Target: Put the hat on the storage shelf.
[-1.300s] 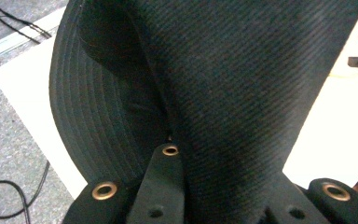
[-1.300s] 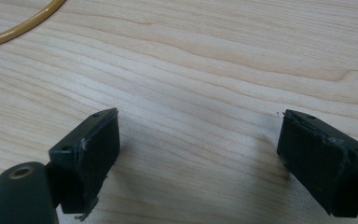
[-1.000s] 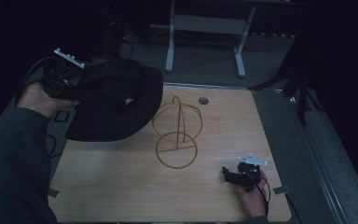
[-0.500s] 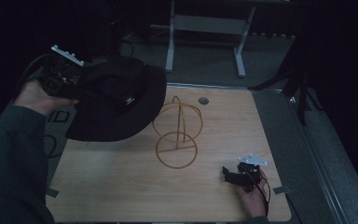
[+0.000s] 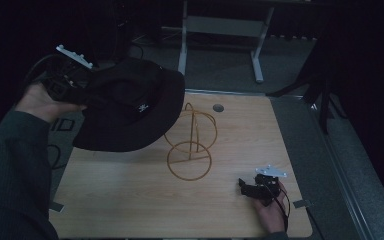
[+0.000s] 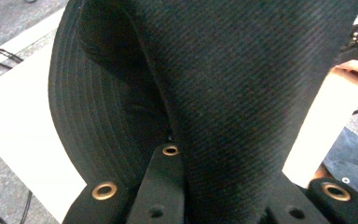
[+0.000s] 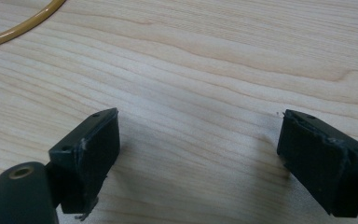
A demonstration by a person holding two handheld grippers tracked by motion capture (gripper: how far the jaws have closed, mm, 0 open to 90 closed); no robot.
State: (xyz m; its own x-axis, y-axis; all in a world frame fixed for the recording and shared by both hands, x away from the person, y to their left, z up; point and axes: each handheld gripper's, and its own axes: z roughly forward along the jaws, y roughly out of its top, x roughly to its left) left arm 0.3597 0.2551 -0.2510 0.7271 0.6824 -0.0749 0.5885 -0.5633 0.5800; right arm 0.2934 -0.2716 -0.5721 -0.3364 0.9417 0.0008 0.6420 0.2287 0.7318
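My left claw pinches the hat by its brim, holding it above the counter at ten o'clock of the stand, likely to hang it there. My right claw rests spread, empty, at four o'clock.

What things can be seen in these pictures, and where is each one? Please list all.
hat: one, black, brimmed, held above the table's left part, clamped in the left gripper.
wire stand: one, golden yellow, upright near the table's middle, beside the hat's brim.
table: one, light wood, below everything.
round hole: one, grey, near the table's far edge.
desk frame: one, grey metal, on the floor behind the table.
left gripper: one, black, raised at the left, jaws shut on the hat.
right gripper: one, black, low at the table's near right corner, jaws open, nothing between them.
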